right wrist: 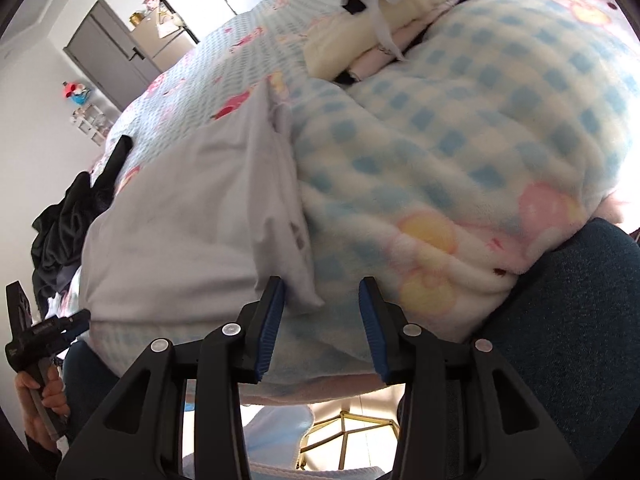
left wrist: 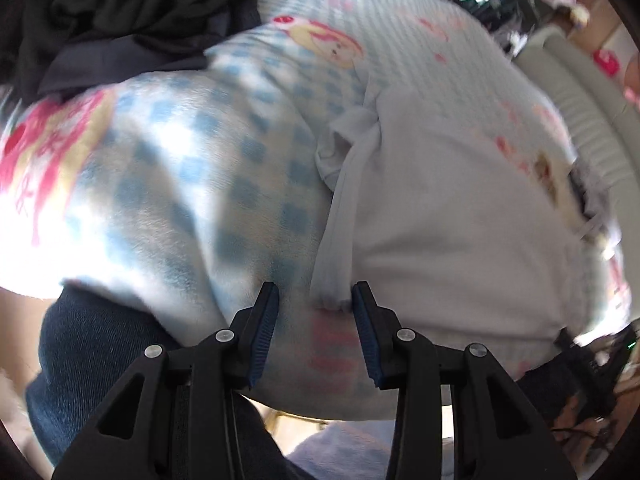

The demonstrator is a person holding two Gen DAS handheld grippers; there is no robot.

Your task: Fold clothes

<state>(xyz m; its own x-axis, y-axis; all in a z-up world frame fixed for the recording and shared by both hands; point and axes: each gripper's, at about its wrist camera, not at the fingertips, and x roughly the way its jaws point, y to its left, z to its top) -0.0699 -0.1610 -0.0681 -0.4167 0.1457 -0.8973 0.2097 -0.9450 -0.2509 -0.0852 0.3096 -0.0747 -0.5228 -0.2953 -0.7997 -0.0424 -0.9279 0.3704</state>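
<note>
White garment (left wrist: 448, 208): pale, partly folded, lying on the checked blanket on the bed; also seen in the right wrist view (right wrist: 180, 216), where one folded flap ends in a corner at the near edge.
Checked blanket (left wrist: 208, 184): blue and cream squares with pink and yellow cartoon prints, bunched up and covering most of the bed.
Left gripper (left wrist: 315, 312): fingers parted to a middling gap, nothing clamped; the ribbed hem end of the white garment sits just ahead of the gap, near the right finger.
Right gripper (right wrist: 322, 308): fingers parted about as far, nothing clamped; the flap's corner hangs just by the left finger, and whether it touches cannot be told.
Dark clothes (left wrist: 132, 12): black heap at the far side of the bed in the left wrist view.
Folded stack (right wrist: 368, 52): cream and pink pieces piled at the top of the right wrist view, beyond the blanket.
Hand (right wrist: 44, 396): grips the left gripper's handle at the lower left edge of the right wrist view.
Grey door (right wrist: 108, 52): in the far wall, well apart from the bed.
</note>
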